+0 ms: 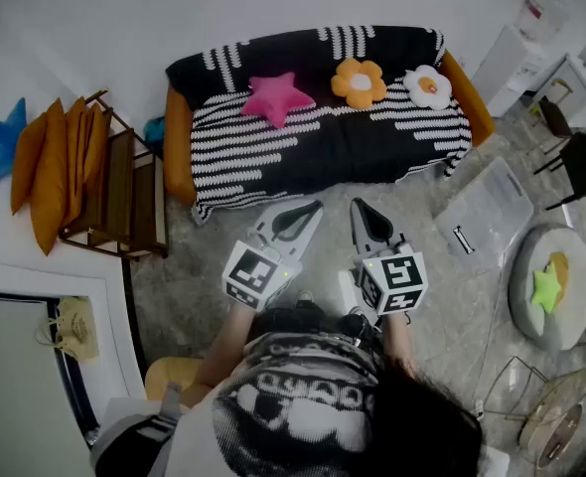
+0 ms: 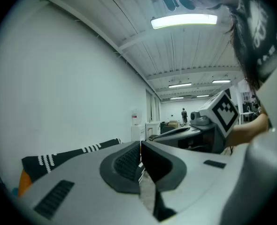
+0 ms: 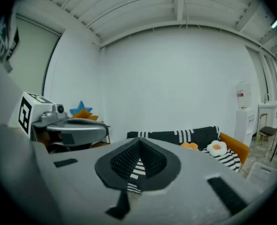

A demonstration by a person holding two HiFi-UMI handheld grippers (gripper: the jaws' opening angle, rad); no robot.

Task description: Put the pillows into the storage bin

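Pink star pillow [image 1: 275,97] was noted on the striped sofa [image 1: 303,157]; left hand-held gripper [image 1: 311,208] and right hand-held gripper [image 1: 358,207] were recorded fully closed, nothing held.

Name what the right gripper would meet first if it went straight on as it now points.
Most likely the striped cover at the sofa's front; nothing shows in between, but depth is unclear.

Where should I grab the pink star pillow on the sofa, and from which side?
Probably one pointy arm of the pink star pillow, the one nearest the front of the sofa. The arms look narrow enough to pinch; the middle looks too puffy. Come from the front, where nothing blocks it.
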